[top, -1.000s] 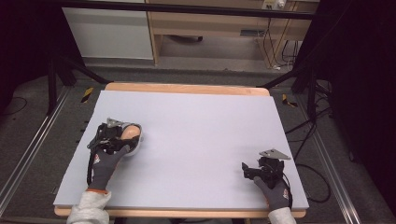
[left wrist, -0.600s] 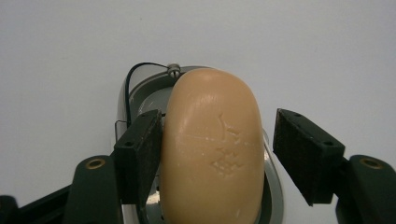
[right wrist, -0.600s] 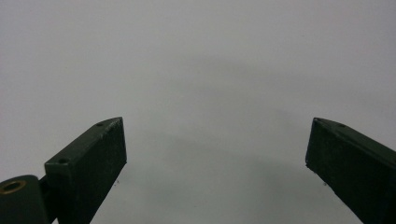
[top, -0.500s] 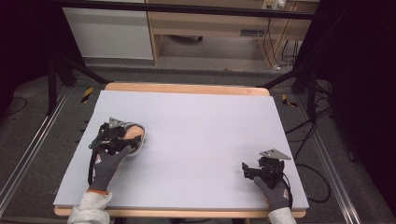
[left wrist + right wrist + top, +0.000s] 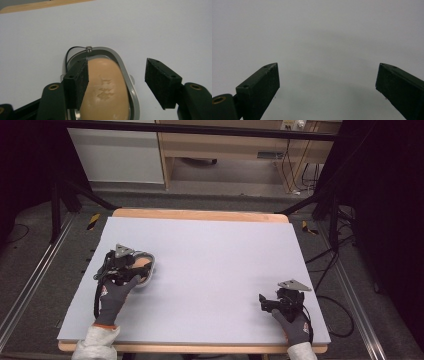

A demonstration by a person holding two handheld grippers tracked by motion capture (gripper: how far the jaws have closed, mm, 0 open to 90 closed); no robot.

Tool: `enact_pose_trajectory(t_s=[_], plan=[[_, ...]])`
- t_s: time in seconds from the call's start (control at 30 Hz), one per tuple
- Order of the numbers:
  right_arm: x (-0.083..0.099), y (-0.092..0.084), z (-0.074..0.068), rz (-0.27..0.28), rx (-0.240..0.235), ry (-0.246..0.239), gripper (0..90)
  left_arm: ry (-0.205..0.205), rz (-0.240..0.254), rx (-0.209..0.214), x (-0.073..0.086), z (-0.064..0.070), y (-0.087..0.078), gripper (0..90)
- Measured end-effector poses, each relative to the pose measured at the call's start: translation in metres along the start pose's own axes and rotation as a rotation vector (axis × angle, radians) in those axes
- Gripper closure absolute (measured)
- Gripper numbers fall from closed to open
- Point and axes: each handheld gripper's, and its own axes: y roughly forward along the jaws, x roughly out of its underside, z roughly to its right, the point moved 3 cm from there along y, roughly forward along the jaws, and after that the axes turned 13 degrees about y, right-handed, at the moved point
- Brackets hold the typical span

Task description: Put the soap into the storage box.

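Gloved hands reach in from the near edge of a pale lavender-grey table (image 5: 215, 270), each holding a black two-jaw gripper. The table top has a light wooden rim along its far and near edges.

On the left half of the table, about midway between near and far edges, lies a tan oval bar, perhaps soap (image 5: 106, 90), cradled in a shallow oval metal dish (image 5: 125, 72) with a grey rim. A thin dark wire loops from a small stud at the dish's far end. The bar's upper face carries a faint, worn stamp that cannot be read.

The left gripper (image 5: 120, 82) sits directly over this dish, its jaws spread wide apart. In the left gripper view, one jaw pad overlaps the bar's edge on the left side of the picture, close to or touching it; which of the two cannot be told. The other pad stands clear of the dish on the right, over bare table. In the high view, the left hand (image 5: 116, 292) and its gripper cover most of the dish, with a sliver of tan bar and rim showing at the gripper's right.

The right gripper (image 5: 270, 302) rests low at the table's near right corner, well apart from the dish. Its jaws are wide apart with only bare table between them.
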Motion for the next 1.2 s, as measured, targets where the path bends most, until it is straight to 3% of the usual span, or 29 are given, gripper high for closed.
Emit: enact_pose_trajectory(t_s=[0.23,0.5,0.97,1.2], plan=[[0.000,0.000,0.000,0.002,0.001,0.001,5.5,0.000,0.013,0.028,-0.002,0.005,-0.002,35.6],[0.000,-0.002,0.001,0.007,0.002,0.011,5.5,0.032,0.036,0.077,-0.002,0.018,-0.009,35.3],[0.000,-0.003,0.007,0.013,0.014,0.027,5.5,0.096,-0.005,0.124,0.031,0.041,-0.021,33.8],[0.001,-0.003,0.011,0.016,0.028,0.036,5.2,0.111,-0.033,0.136,0.049,0.046,-0.024,32.2]])
